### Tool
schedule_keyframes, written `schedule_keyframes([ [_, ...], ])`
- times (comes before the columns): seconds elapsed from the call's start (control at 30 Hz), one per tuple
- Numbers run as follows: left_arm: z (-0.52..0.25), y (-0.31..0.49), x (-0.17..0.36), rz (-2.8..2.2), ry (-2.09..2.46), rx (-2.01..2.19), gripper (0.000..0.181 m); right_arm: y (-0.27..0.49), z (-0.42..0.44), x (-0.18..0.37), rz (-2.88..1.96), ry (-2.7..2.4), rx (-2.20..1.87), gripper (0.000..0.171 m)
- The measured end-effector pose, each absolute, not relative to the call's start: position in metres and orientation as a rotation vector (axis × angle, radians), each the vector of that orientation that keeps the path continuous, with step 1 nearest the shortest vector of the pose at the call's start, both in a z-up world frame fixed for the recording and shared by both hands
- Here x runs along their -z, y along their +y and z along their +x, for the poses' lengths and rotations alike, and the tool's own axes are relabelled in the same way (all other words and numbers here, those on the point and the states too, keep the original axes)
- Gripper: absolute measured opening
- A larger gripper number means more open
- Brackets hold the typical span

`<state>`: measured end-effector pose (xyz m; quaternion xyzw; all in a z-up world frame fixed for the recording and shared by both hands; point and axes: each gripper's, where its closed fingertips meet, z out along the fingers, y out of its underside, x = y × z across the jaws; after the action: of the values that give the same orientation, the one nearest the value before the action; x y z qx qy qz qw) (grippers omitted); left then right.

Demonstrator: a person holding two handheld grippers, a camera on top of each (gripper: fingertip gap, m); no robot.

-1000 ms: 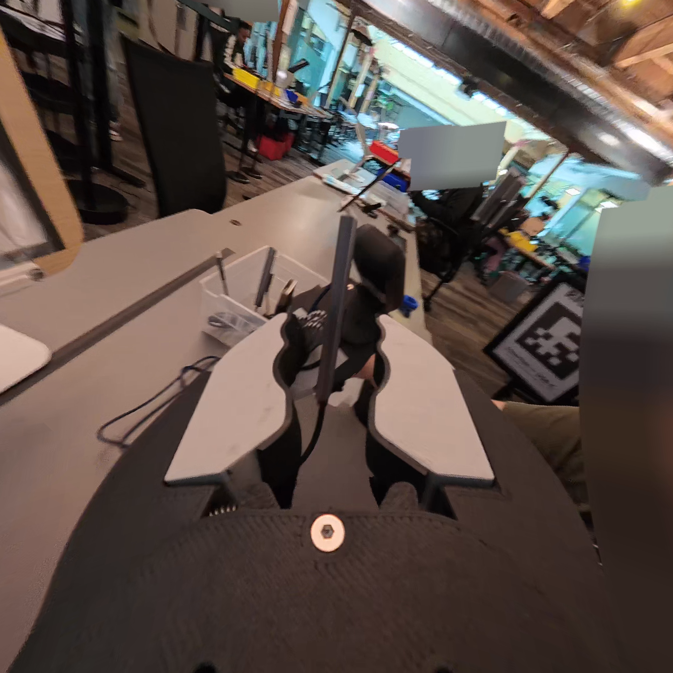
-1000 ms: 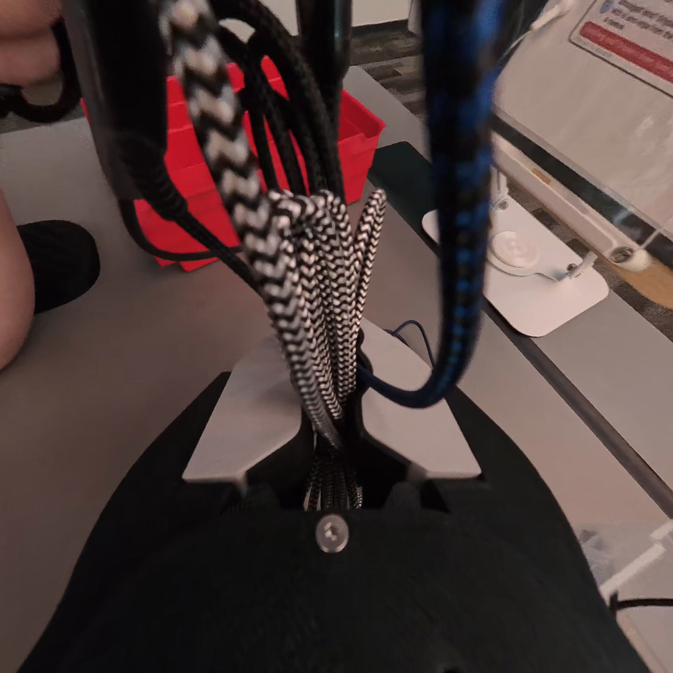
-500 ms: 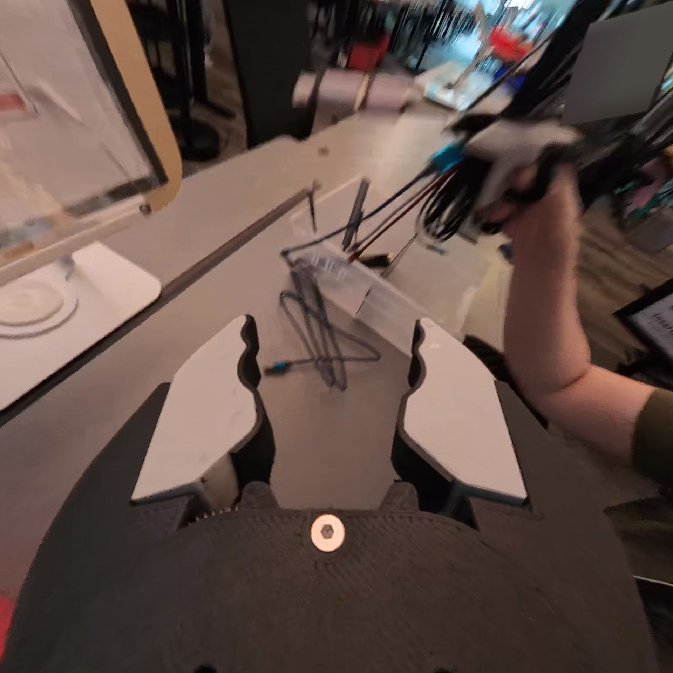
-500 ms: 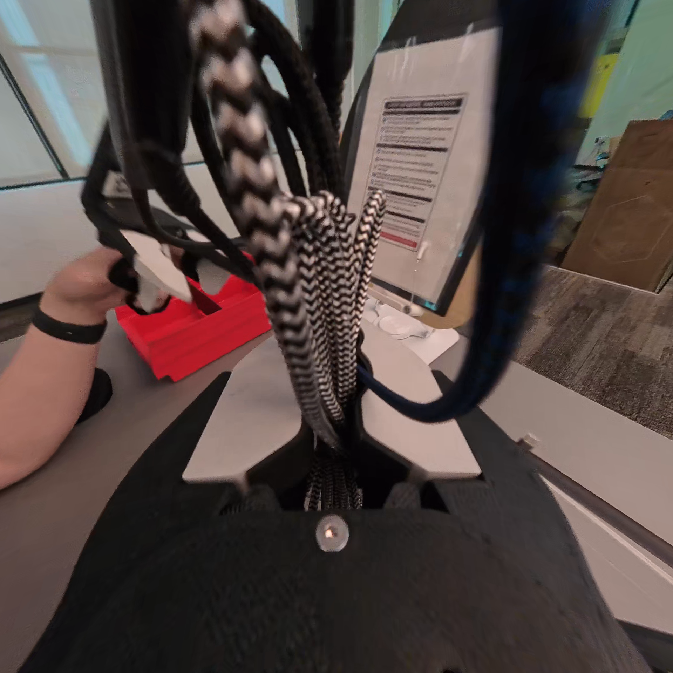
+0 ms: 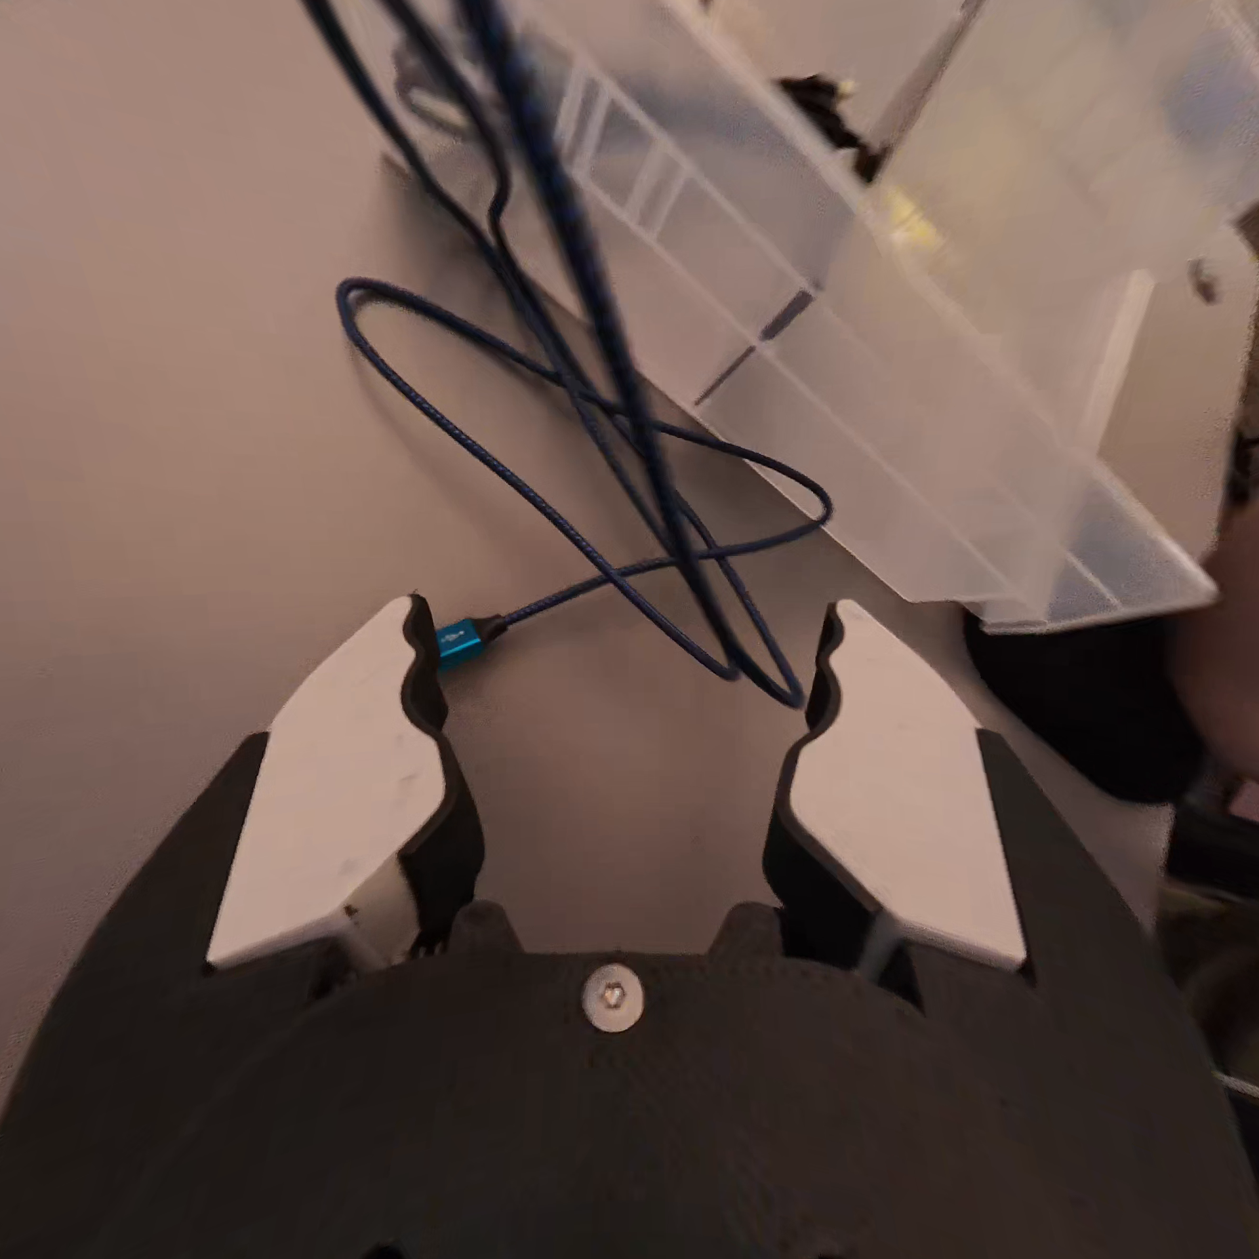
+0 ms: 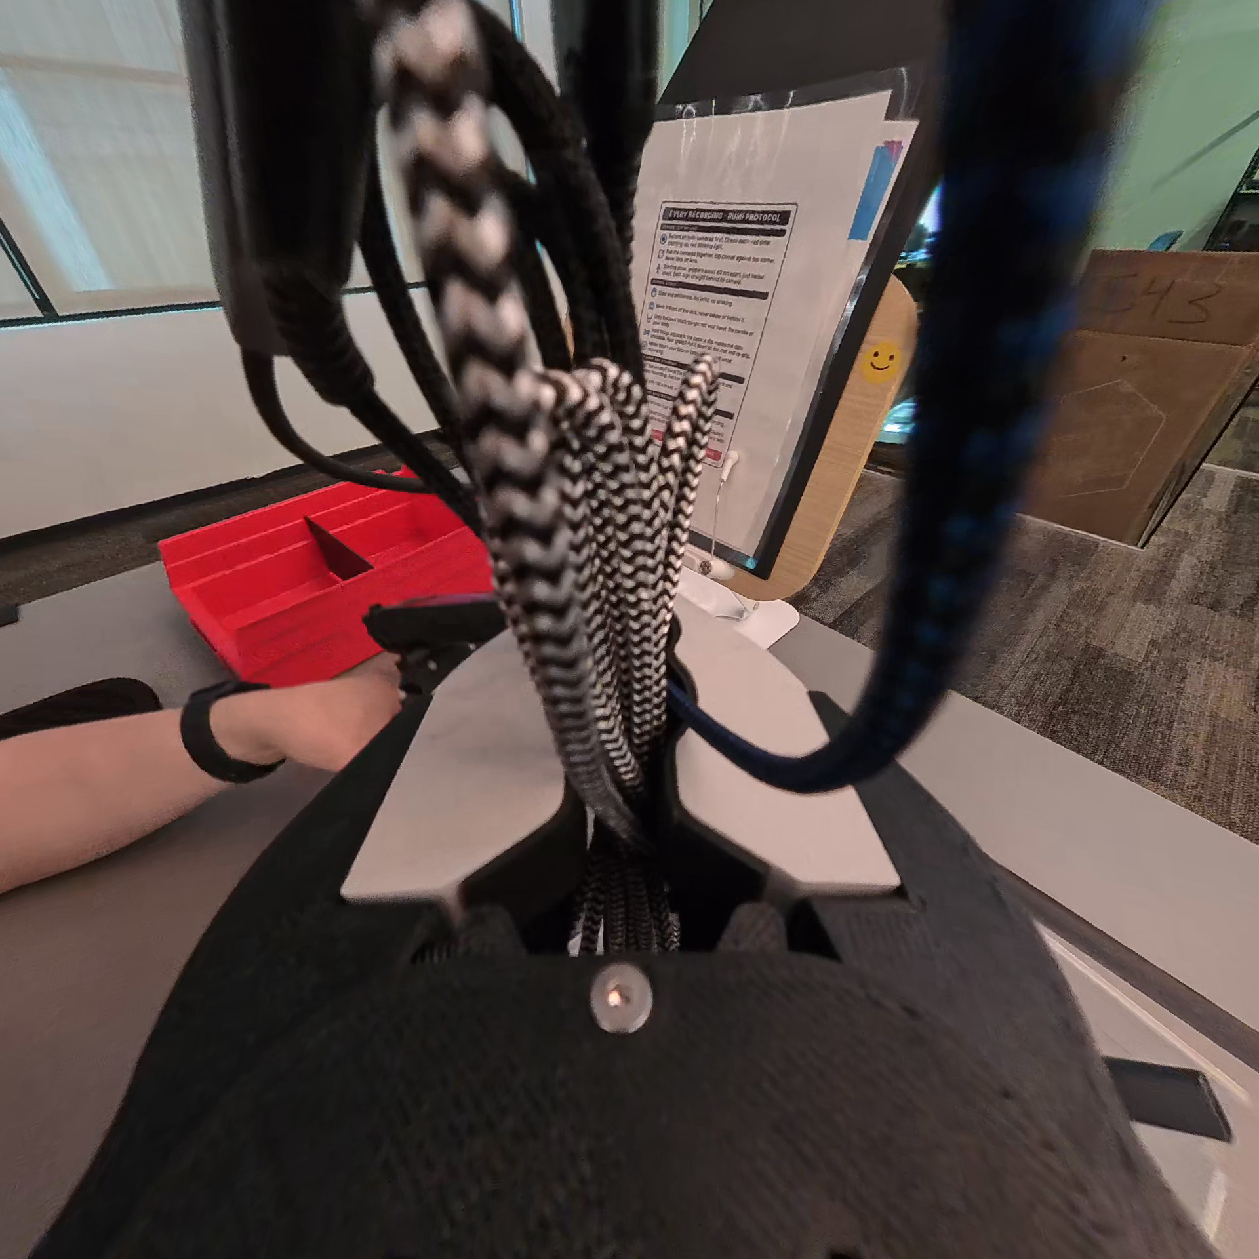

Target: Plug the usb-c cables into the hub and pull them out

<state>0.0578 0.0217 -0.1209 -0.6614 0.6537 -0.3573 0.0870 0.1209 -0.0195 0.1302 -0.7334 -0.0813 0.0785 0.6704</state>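
My left gripper (image 5: 623, 637) is open and empty, low over the grey table (image 5: 170, 409). A blue braided cable (image 5: 477, 449) lies looped there. Its teal plug (image 5: 463, 644) lies right beside my left fingertip (image 5: 409, 613). My right gripper (image 6: 633, 695) is shut on a bundle of black-and-white braided cables (image 6: 579, 545). A thick blue cable (image 6: 954, 545) loops out to the right of the bundle. Black cables and a dark grey slab (image 6: 272, 170), likely the hub, hang blurred close to the right wrist camera.
A clear plastic bin (image 5: 886, 381) lies just beyond the blue cable. In the right wrist view a red tray (image 6: 300, 586) stands on the table, the hand with the left gripper (image 6: 436, 633) is before it, and a monitor with a paper sheet (image 6: 736, 306) stands behind. Across from one pair of fingers to the other is roughly 25 cm.
My left gripper let go of the dark slab, opened, and came down to the table beside the blue cable's plug. My right gripper stayed shut on the bundle and tilted upward.
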Motion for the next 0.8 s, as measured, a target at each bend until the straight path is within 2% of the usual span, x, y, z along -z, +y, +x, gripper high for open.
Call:
schedule_keyframes([
  [0.1, 0.068, 0.024, 0.147, -2.034, 1.891, 0.987, 0.1, -0.022, 0.122, -0.131, -1.656, -0.198, -0.159, 0.019],
  [0.13, 0.071, 0.027, 0.151, -2.008, 1.874, 0.95, 0.089, -0.023, 0.122, -0.131, -1.659, -0.202, -0.153, 0.019],
  [0.17, 0.072, 0.032, 0.154, -1.987, 1.862, 0.89, 0.074, -0.024, 0.124, -0.131, -1.664, -0.204, -0.145, 0.019],
  [0.2, 0.071, 0.031, 0.157, -1.971, 1.886, 0.86, 0.049, -0.025, 0.126, -0.13, -1.672, -0.203, -0.134, 0.019],
  [0.23, 0.068, 0.025, 0.16, -1.956, 1.938, 0.868, 0.014, -0.026, 0.13, -0.128, -1.681, -0.201, -0.123, 0.019],
  [0.33, 0.061, 0.02, 0.161, -1.999, 2.009, 0.897, 0.008, -0.03, 0.142, -0.123, -1.706, -0.183, -0.096, 0.019],
  [0.43, 0.058, 0.028, 0.137, -1.99, 1.957, 0.989, 0.005, -0.033, 0.157, -0.118, -1.701, -0.168, -0.09, 0.02],
  [0.63, 0.056, 0.041, 0.017, -1.611, 1.778, 1.105, 0.003, -0.032, 0.184, -0.091, -1.727, -0.187, -0.162, 0.019],
  [0.8, 0.079, 0.019, -0.076, -1.353, 1.76, 1.186, 0.002, -0.037, 0.204, -0.079, -1.73, -0.206, -0.114, 0.019],
])
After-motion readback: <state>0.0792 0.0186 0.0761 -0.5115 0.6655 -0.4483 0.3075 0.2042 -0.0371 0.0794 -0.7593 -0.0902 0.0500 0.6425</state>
